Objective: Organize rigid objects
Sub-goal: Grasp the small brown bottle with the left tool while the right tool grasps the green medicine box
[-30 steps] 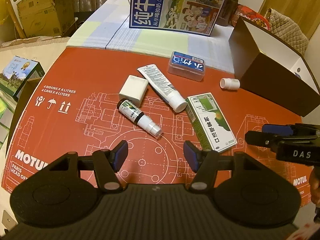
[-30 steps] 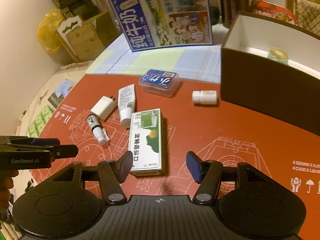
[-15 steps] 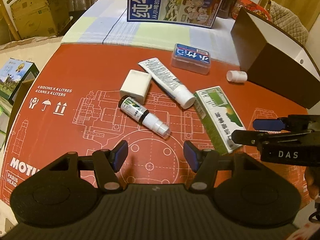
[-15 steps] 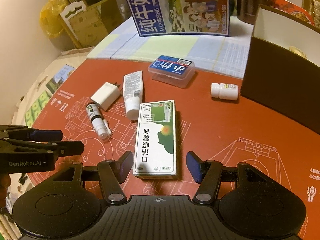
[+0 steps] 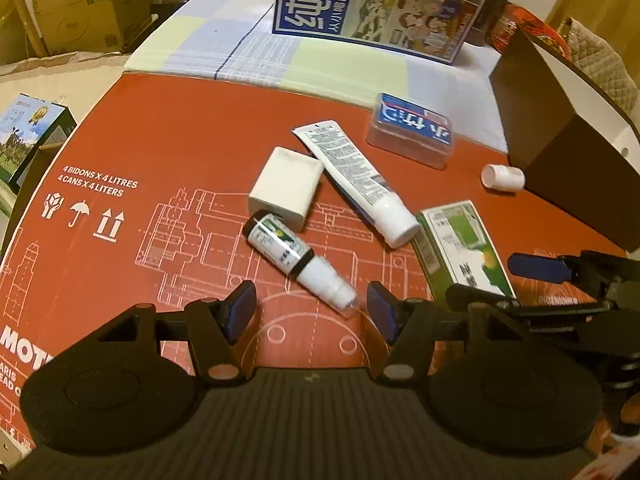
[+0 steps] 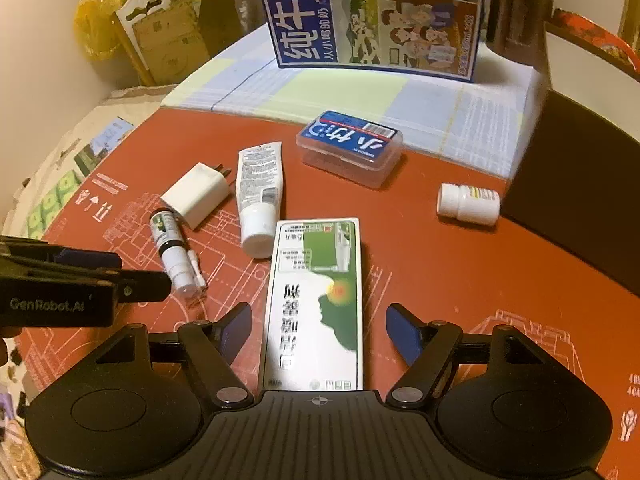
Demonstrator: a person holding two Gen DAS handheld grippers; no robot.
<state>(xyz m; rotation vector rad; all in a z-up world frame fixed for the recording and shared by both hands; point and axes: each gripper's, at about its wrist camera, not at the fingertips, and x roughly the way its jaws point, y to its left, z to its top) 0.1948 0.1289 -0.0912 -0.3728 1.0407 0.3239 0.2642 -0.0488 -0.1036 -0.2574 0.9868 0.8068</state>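
Presently, the dark storage box [image 5: 568, 148] stands at the red mat's far right, still awaiting items. The green carton [image 6: 316, 304] lies flat between the right gripper [image 6: 318, 330], whose jaws have just widened, pads clear. The left gripper [image 5: 310, 310], released, has closed in on the spray bottle [image 5: 296, 258].

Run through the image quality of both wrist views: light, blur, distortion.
Left wrist view: warm, dim yellow light; fisheye bends the red mat's edge; the green-and-white box is smeared by motion blur. Right wrist view: same warm cast; the print on the green-and-white box is blurred, the dark box at right is nearly black, and the corners vignette.
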